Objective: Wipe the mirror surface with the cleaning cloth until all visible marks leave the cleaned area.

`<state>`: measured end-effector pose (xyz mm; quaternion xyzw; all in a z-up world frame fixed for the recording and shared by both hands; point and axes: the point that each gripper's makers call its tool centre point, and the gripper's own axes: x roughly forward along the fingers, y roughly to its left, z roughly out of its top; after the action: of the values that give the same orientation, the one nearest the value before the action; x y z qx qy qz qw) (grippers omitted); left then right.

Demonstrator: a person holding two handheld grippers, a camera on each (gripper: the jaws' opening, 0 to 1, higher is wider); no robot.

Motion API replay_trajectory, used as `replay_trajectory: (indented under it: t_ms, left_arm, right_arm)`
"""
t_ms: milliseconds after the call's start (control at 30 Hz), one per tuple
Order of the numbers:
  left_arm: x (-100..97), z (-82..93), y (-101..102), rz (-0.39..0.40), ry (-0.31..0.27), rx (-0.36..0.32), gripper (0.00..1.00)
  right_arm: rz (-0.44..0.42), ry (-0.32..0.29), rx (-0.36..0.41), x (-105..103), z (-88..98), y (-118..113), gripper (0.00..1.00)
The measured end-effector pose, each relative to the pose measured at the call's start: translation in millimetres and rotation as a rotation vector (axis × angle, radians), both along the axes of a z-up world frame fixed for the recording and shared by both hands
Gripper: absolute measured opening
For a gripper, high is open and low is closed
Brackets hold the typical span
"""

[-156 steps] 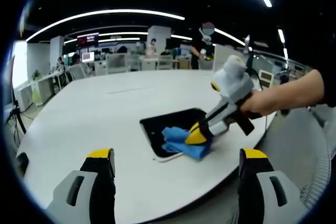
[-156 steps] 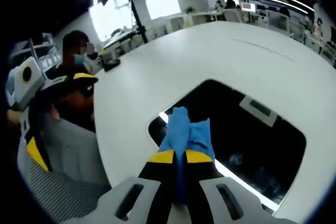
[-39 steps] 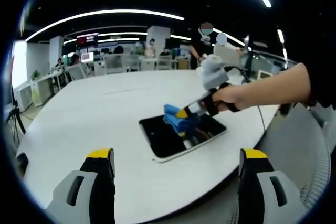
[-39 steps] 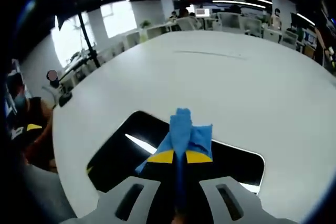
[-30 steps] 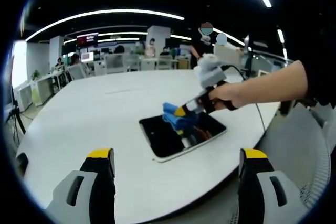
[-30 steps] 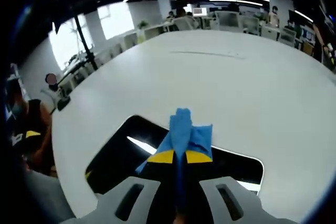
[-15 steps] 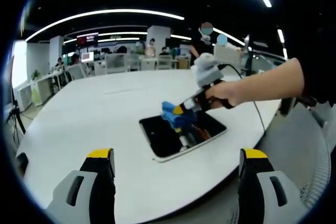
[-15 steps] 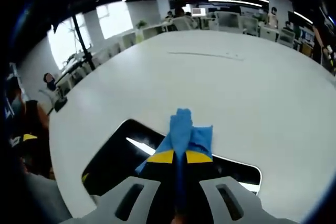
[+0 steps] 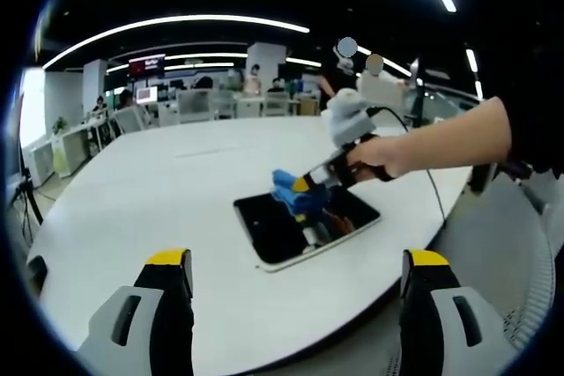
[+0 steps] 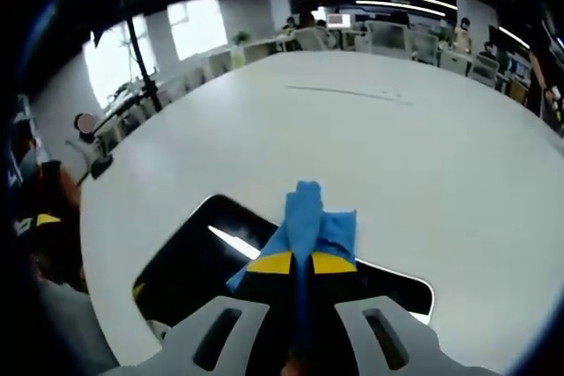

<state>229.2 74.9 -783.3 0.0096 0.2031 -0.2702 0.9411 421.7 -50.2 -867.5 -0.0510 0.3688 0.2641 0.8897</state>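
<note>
Here the right claw [image 10: 300,263] is clamped on the crumpled blue cleaning cloth [image 10: 308,217], pressed onto the dark rectangular mirror [image 10: 189,261] lying flat near the round white table's [image 10: 397,147] edge. From the left gripper view, the left claw [image 9: 295,275] gapes wide and empty, well back from the mirror [image 9: 282,231], and the person's hand [image 9: 379,158] gripping the right claw [image 9: 304,187] shows.

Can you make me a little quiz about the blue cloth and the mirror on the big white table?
1. True or false: the right gripper is shut on the blue cleaning cloth.
2. Where does the cloth sit in the left gripper view? A) at the mirror's far edge B) at its near corner C) off on the white table
3. Fill in: the left gripper's jaws stand ____ and hold nothing.

Key
1. True: its yellow-tipped jaws pinch the cloth.
2. A.
3. Open, wide apart over the table's near edge.
</note>
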Motion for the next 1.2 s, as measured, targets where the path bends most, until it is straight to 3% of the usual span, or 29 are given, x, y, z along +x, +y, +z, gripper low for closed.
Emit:
replay_trajectory:
  t_ms: [867,1200]
  left_arm:
    - [-0.3,0.5,0,0.000,-0.004,0.000,0.99]
    - [-0.3,0.2,0,0.000,-0.003,0.002,0.99]
  right_arm:
    - [-0.038,0.008,-0.022,-4,-1.1,-41,0.01]
    - [-0.052,0.007,-0.019,-6,-0.3,-42,0.01]
